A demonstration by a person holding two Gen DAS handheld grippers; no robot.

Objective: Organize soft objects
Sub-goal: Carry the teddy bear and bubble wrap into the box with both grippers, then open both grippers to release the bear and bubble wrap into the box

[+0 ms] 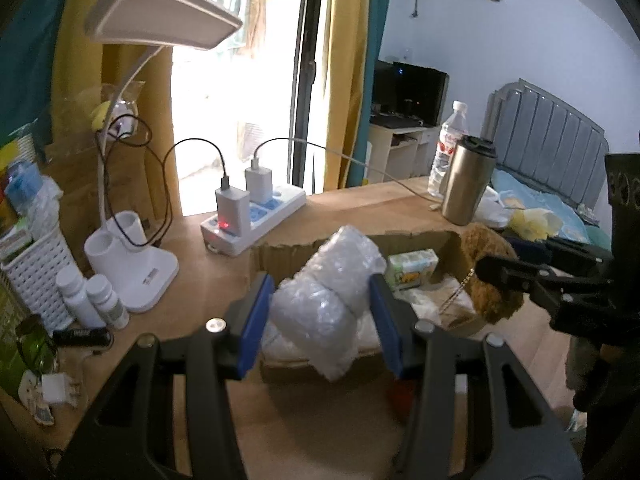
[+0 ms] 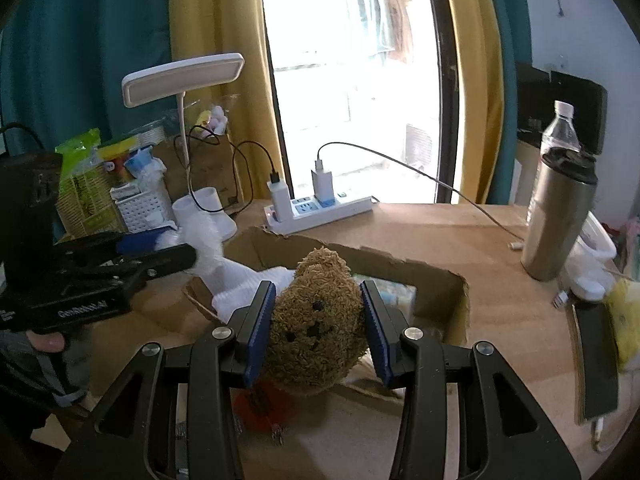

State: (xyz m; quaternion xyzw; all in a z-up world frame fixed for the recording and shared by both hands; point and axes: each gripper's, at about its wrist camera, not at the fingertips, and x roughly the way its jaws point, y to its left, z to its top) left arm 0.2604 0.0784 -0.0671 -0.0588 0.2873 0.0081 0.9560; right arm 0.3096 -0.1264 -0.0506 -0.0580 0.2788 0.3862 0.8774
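Over the open cardboard box on the bench, the left tool pinches a bubble-wrap bundle and the right tool a plush bear — both poised for dropping in.

left hand-held gripper | body print | "GenRobot.AI"
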